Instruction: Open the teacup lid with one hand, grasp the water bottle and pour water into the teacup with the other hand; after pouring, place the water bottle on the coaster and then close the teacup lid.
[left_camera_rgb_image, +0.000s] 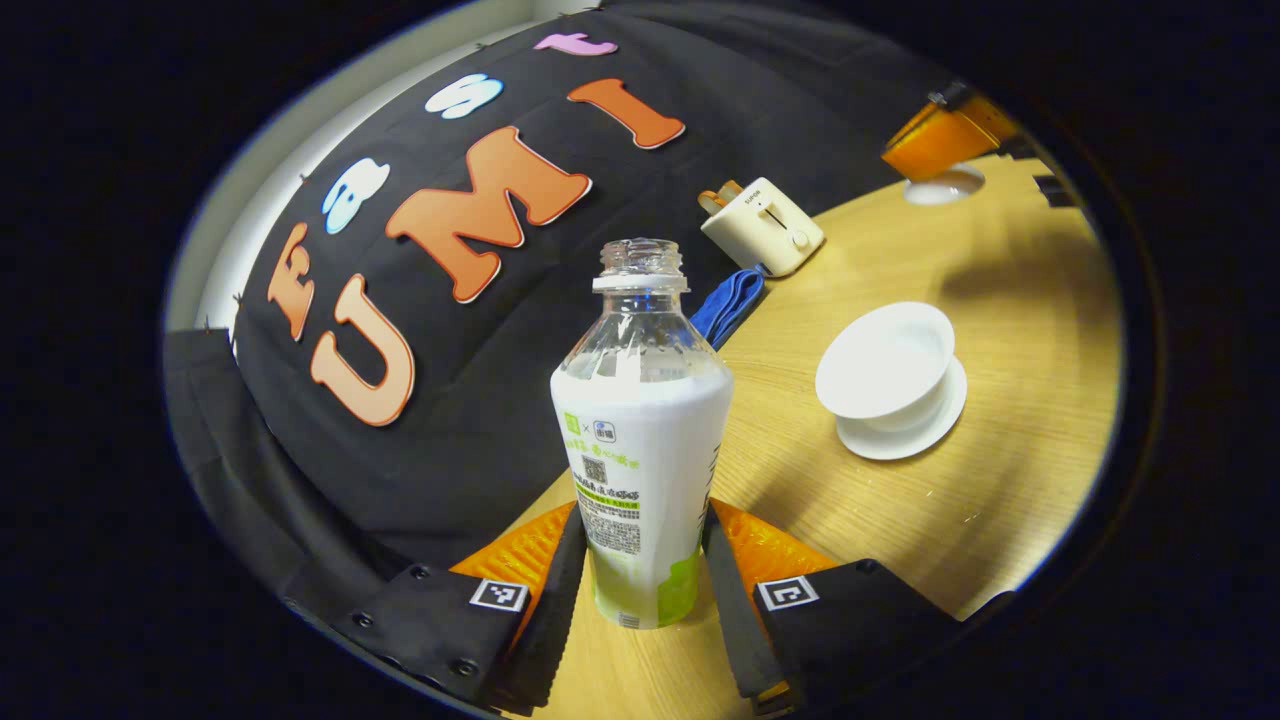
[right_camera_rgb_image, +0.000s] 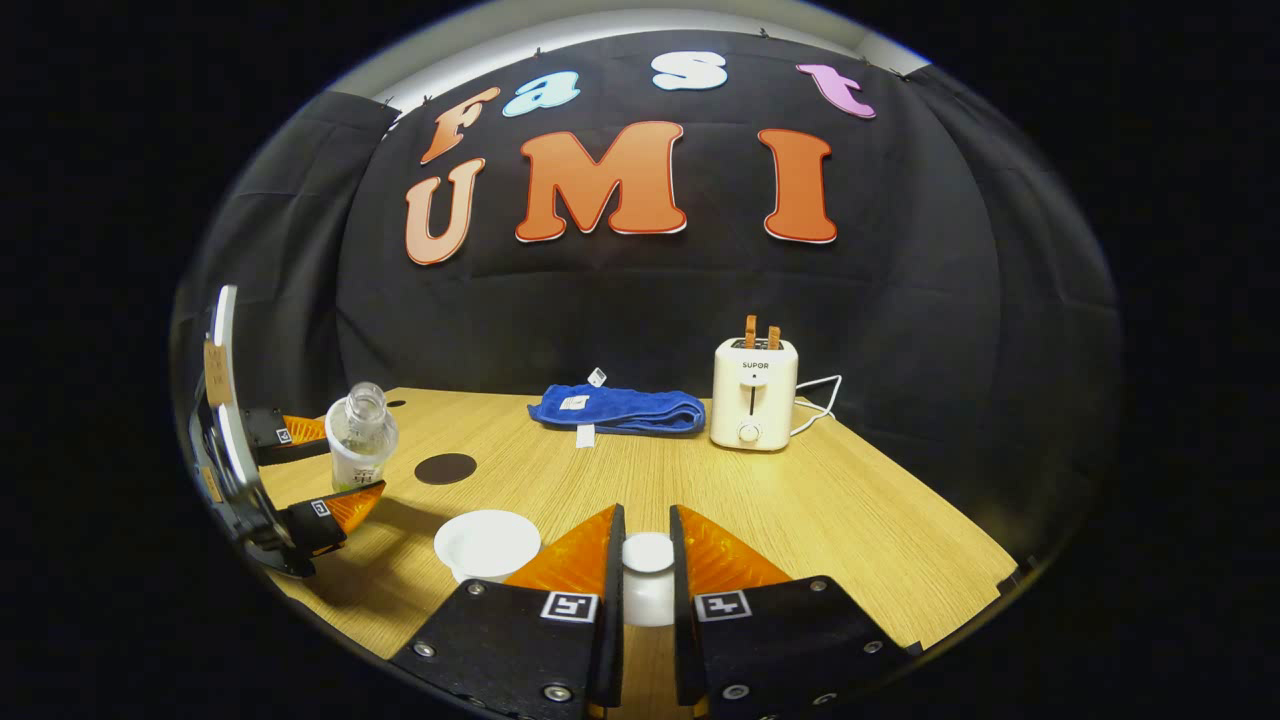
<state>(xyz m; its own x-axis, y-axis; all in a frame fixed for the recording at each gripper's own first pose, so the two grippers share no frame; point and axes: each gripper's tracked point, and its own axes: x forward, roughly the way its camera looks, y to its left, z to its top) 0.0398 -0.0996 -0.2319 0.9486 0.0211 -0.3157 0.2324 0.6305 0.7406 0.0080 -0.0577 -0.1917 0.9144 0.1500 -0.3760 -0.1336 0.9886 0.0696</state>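
Bottle (left_camera_rgb_image: 640, 440) seemingly clamped, lid (right_camera_rgb_image: 648, 553) lifted

We saw a clear plastic water bottle (left_camera_rgb_image: 640, 440) with a white label standing open, a white teacup (left_camera_rgb_image: 886, 362) uncovered on its saucer, its round white lid (right_camera_rgb_image: 648, 553) lifted off, and a dark round coaster (right_camera_rgb_image: 445, 468) lying flat.

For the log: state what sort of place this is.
Likely a staged recording booth, not a home kitchen: a black cloth wall backs a bare wooden table holding a toaster, folded blue towel and teacup.

One bottle (left_camera_rgb_image: 640, 440), one teacup (left_camera_rgb_image: 885, 365), one toaster (right_camera_rgb_image: 755, 392).
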